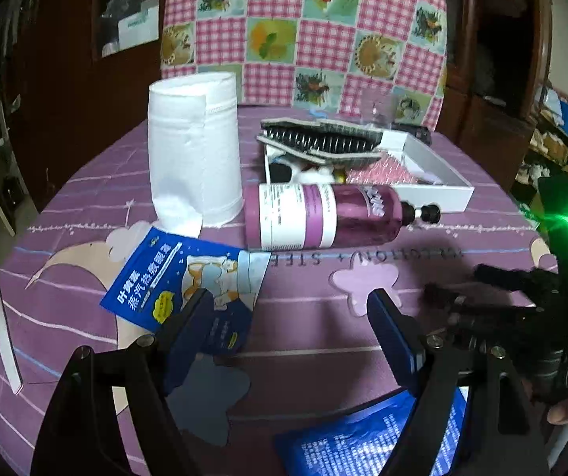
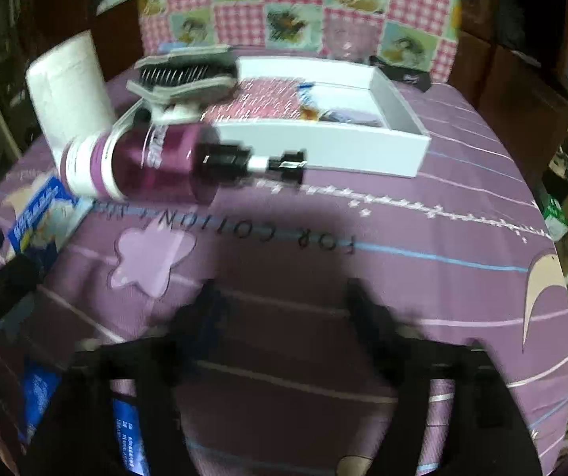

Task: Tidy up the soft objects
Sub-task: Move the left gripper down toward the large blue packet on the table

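Note:
A blue eye-mask sachet lies flat on the purple cloth, its near corner behind my left gripper's left finger. My left gripper is open with only bare cloth between its pads. A second blue sachet lies beneath it at the bottom edge. A white tissue roll stands behind the first sachet. My right gripper, blurred, hangs open over bare cloth. In its view the first sachet is far left and the second sachet lies low left. The right gripper also shows at the right.
A purple pump bottle lies on its side mid-table. Behind it a white open box holds small items, with a hairbrush across its left end. A checked pink cloth hangs behind. The round table's edge curves close on both sides.

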`<state>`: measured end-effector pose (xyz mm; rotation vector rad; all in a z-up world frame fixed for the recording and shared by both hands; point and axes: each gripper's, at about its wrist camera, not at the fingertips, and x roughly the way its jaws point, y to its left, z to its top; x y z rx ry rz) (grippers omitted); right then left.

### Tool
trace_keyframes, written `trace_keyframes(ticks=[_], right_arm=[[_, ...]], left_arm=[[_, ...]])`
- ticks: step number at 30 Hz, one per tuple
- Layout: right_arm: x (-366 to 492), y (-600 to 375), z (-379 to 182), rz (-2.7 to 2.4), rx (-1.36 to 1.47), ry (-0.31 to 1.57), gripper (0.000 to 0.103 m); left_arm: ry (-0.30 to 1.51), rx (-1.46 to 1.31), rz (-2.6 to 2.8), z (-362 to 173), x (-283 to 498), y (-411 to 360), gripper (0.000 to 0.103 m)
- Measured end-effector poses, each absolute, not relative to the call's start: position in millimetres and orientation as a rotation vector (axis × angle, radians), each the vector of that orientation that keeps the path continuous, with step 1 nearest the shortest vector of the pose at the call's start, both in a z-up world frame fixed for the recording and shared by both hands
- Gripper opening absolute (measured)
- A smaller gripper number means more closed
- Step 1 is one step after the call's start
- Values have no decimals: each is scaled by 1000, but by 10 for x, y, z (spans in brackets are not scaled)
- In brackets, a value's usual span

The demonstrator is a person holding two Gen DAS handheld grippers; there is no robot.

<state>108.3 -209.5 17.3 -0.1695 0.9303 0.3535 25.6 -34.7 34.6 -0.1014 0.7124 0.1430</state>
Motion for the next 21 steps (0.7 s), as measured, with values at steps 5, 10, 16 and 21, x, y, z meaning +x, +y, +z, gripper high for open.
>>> trace_keyframes(ticks=[5, 10, 16, 21], right_arm=[[1081, -2085, 171, 352, -171, 942, 103], [1080, -2090, 174, 352, -171, 942, 103], [1079, -2090, 174, 352, -171, 943, 103], [1078, -2092, 178, 352, -171, 943, 103]], left_arm=[[718, -121, 140, 324, 179, -239, 80], [750, -111, 45, 316, 165, -350, 80], [750, 3, -135, 312, -159, -567, 81], [853, 101, -211, 97, -236, -763, 83]])
